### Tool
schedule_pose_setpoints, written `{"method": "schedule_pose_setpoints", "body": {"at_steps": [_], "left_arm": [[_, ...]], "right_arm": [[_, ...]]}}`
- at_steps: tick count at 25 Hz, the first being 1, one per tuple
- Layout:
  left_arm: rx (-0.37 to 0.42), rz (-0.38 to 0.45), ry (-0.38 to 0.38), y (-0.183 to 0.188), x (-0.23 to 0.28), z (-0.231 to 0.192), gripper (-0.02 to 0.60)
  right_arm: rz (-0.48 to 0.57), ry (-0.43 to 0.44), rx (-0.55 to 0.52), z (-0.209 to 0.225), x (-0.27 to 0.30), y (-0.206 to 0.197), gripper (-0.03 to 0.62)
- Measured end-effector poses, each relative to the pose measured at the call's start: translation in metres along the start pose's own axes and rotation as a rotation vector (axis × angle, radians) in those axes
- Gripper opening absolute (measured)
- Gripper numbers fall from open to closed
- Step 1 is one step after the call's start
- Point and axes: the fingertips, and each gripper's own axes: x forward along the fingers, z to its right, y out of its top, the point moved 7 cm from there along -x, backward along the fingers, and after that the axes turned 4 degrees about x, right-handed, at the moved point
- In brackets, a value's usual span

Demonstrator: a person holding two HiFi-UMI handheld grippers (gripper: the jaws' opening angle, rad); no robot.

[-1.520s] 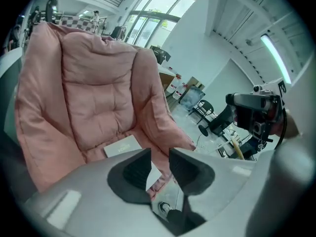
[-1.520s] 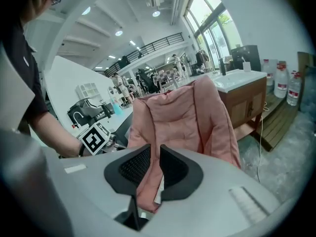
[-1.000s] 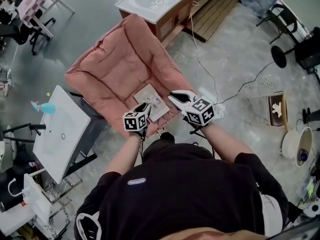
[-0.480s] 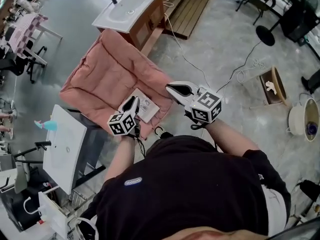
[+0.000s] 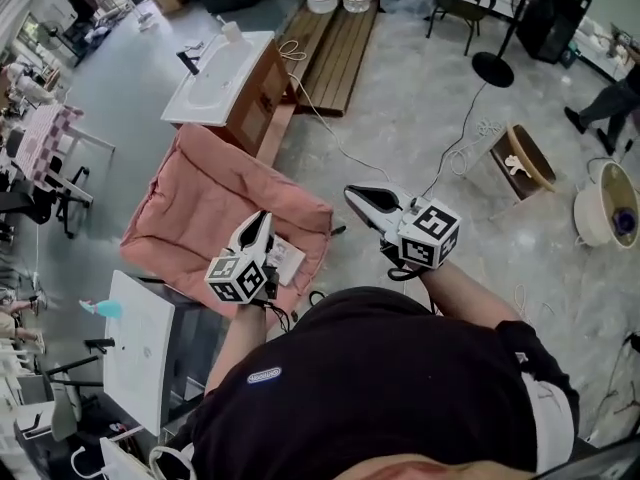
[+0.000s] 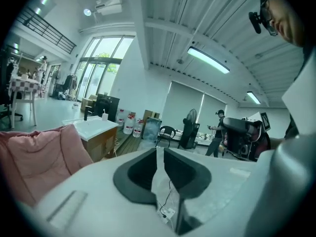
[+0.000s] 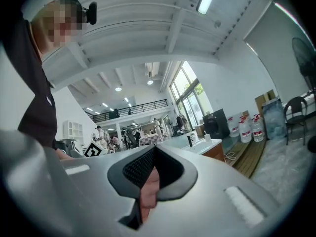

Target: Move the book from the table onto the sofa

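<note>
Only your head view shows the thin pale book (image 5: 288, 258). It lies flat on the padded pink fabric sofa (image 5: 210, 208), near the seat's front edge, its nearer part hidden behind your left gripper (image 5: 263, 218). Neither gripper view catches the book. The left gripper view looks out across the room instead: a corner of the sofa (image 6: 34, 154) at its left, the white washbasin on a wooden cabinet (image 6: 91, 127) behind it, clear water bottles (image 6: 131, 122) further back, and a black chair (image 6: 168, 132) beside a standing fan (image 6: 190, 127). The right gripper view alone shows the upper gallery with a dark railing (image 7: 133, 113) and the tall windows (image 7: 190, 95), with the same basin and bottles low at its right. From above, you hold the two grippers up in front of your chest, well apart. The left one sits in line with the sofa's front edge, and the right gripper (image 5: 353, 193) is over the bare grey floor (image 5: 430, 98) just beside the sofa. Your left fingers are pressed together at the tips with nothing between them; only floor and a thin cable show through the slot below. Your right fingers have just been closing and now meet at the tips, also empty, with a strip of pink showing through the gap beneath them.
</note>
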Motion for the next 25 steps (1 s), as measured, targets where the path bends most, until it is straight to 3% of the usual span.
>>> {"method": "schedule_pose_setpoints", "body": {"at_steps": [10,25], "left_arm": [[0.144,0.062,-0.179,0.039,0.028,0.089,0.028],[0.314,0.077,-0.440,0.056,0.067,0.223,0.003]], "right_arm": [[0.138,-0.176,-0.002,0.017,-0.111,0.025,0.029],[0.242,-0.285,-0.063,0.013,-0.230,0.041,0.029]]}}
